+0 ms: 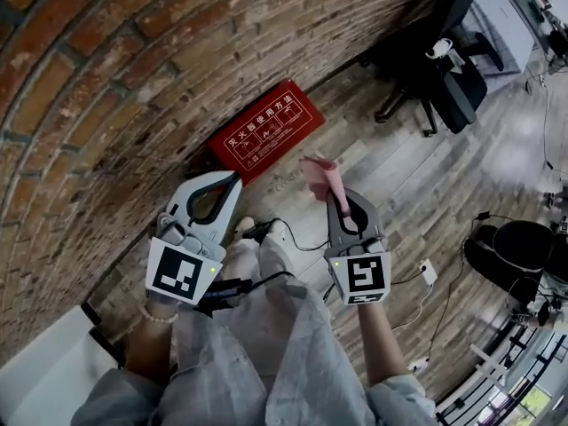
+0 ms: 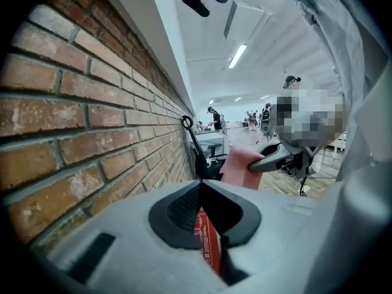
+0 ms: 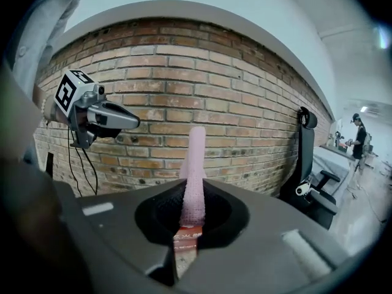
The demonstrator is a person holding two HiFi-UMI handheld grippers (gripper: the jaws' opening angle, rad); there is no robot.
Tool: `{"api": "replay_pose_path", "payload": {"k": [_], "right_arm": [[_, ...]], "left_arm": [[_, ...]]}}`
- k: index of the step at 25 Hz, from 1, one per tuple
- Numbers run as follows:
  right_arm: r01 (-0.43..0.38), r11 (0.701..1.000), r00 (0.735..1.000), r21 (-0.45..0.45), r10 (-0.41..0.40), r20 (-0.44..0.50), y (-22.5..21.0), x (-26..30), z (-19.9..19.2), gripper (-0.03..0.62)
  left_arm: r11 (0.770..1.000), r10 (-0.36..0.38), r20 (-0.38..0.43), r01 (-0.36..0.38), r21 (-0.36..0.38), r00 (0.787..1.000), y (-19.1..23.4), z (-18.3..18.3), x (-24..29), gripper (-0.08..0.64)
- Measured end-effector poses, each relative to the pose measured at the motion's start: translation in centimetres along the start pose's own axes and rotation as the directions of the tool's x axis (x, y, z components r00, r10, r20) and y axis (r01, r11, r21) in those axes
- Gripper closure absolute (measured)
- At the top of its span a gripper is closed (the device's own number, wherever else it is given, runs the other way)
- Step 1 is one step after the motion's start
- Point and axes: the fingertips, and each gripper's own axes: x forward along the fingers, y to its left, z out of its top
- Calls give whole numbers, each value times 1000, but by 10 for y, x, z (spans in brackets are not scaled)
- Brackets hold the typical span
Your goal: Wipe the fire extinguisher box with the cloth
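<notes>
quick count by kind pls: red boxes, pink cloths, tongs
red fire extinguisher box: 1
pink cloth: 1
tongs: 2, left tongs and right tongs
total: 4

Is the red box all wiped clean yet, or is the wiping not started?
Done: the pink cloth is picked up, pinched in the right gripper. In hand: that gripper holds the cloth up in the air, not touching the flat red fire extinguisher box lying on the wooden floor by the brick wall. The left gripper is shut and empty. Left: bringing the cloth down and wiping the box; that looks not yet begun.
</notes>
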Motion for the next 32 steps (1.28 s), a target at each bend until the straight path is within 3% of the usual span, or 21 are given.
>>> {"api": "replay_pose_path", "payload": {"k": [12,16,20,32], "right_arm": [[-62,998,996,-13,61,-61,-43,92,-48,572],[-83,996,993,-44,79,-86,-51,130,-64,572],[-89,993,993,-78,83,-85,-56,165,-76,572],[-61,981,996,-182,48,-76,-89,273,-101,572]], "left_arm": [[994,80,-48,-83,-68,996,20,-65,37,561],[984,112,-57,-119,-136,992,33,-93,53,561],[959,153,-58,-163,-233,986,50,-115,64,561],[969,172,-108,-188,-162,979,64,-169,103,561]]}}
